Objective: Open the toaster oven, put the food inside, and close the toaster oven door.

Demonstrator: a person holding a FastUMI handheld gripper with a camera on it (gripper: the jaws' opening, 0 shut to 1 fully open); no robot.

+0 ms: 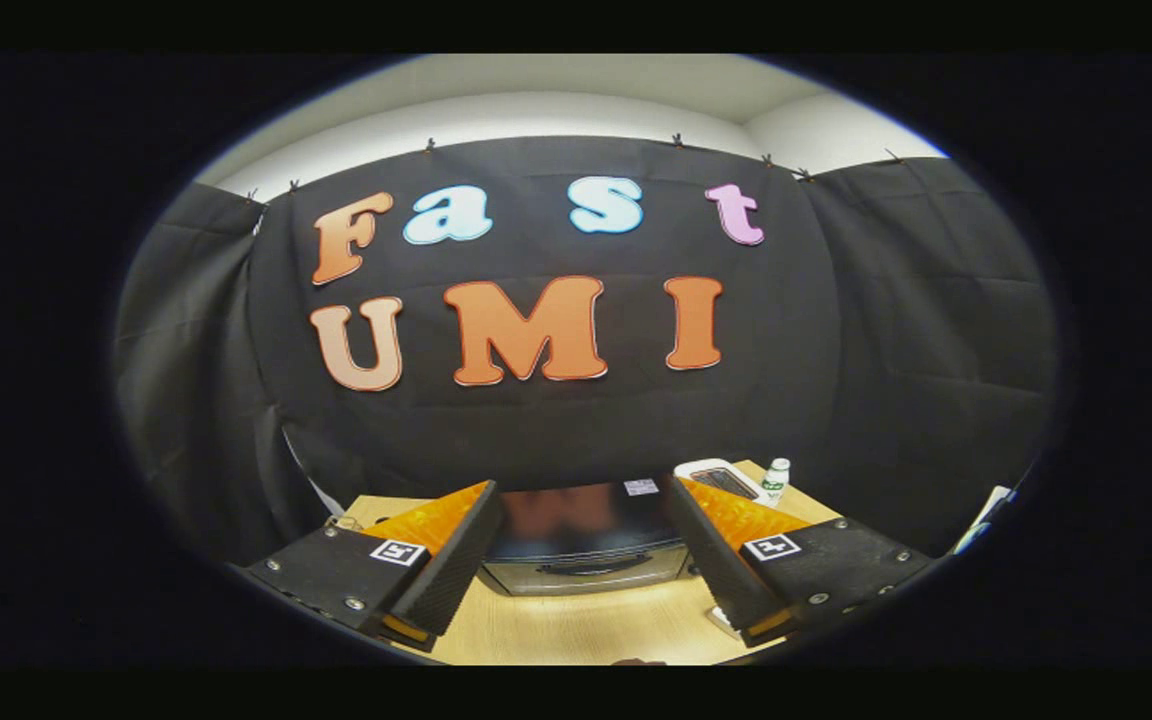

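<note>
1. Silver-fronted toaster oven with a dark glossy top [584, 545] standing far on the pale wooden table [576, 625], framed between the two fingers; door looks shut, its dark handle slot facing near. Fits equally a door yet to be pulled down or one already closed on the food; cannot tell which.
2. Probably placed square to the near edge so the door can drop toward the tongs.
3. No food identifiable; oven's inside hidden.
4. White flat device with a dark panel [718, 478] and a small white bottle with a green cap [775, 481] lying far right, beside the oven.
5. Gripper [581, 610] held well short of the oven, spread wide, released, gripping nothing, touching nothing; fingers [446, 580] angled outward to either side of the oven.
</note>
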